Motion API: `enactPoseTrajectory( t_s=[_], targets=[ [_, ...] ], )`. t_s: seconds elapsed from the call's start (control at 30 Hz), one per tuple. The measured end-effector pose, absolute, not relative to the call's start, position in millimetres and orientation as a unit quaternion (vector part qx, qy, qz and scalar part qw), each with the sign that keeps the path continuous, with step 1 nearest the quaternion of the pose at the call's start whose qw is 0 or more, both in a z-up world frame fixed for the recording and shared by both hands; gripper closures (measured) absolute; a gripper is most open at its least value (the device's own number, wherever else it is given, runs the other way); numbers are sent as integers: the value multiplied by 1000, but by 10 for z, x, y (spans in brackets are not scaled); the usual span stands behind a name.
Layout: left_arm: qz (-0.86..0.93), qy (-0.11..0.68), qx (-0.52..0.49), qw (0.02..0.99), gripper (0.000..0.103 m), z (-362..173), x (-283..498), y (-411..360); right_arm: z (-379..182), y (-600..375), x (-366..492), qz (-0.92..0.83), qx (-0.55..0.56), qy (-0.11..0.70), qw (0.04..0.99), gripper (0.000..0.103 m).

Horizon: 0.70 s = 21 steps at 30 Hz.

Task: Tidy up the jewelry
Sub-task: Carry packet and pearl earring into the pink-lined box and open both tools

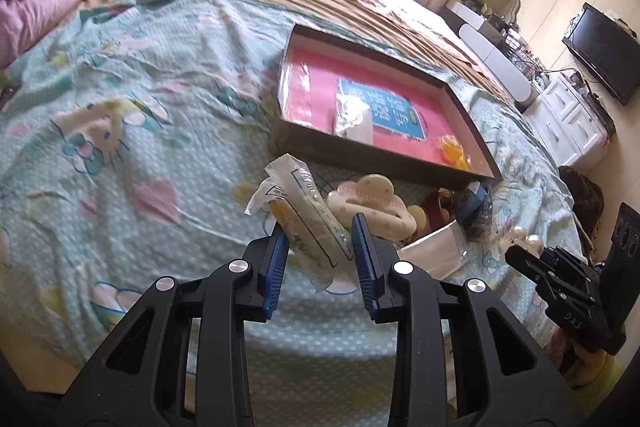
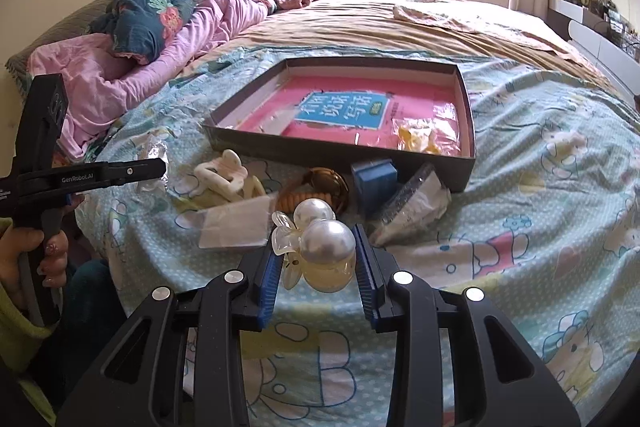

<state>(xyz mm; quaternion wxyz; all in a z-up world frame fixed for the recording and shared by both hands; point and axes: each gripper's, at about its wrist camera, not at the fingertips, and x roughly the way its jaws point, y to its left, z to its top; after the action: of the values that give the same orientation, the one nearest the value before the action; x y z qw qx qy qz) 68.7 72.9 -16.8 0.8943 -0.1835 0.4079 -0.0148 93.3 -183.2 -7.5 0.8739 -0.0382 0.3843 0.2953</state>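
My left gripper [image 1: 320, 227] is shut on a clear plastic packet [image 1: 308, 215] with a yellow piece inside, held above the bed. My right gripper [image 2: 316, 255] is shut on a pearl hair clip [image 2: 324, 239] with two large pearls and a clear bow. A shallow dark box [image 1: 472, 131] with a pink and blue book in its bottom lies ahead; it also shows in the right wrist view [image 2: 468, 131]. Inside it are a small bag [image 1: 354, 119] and a yellow piece [image 2: 418, 137]. A cream claw clip [image 1: 372, 205], a brown hair tie [image 2: 316, 187] and a blue box [image 2: 376, 183] lie in front of the box.
The bed has a teal cartoon sheet [image 1: 120, 131], a tan blanket [image 2: 360, 23] and pink bedding [image 2: 120, 67] at the head. A clear bag [image 2: 416, 207] and white card [image 2: 236, 223] lie among the pile. A dresser and television [image 1: 600, 55] stand right of the bed.
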Motion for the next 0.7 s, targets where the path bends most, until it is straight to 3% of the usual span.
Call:
enactPoseTrajectory(
  t_s=[0.7],
  targets=[
    [1, 367, -149, 918, 79, 104, 819, 739, 112, -1680, 1196, 297, -26, 354, 887, 71]
  ],
)
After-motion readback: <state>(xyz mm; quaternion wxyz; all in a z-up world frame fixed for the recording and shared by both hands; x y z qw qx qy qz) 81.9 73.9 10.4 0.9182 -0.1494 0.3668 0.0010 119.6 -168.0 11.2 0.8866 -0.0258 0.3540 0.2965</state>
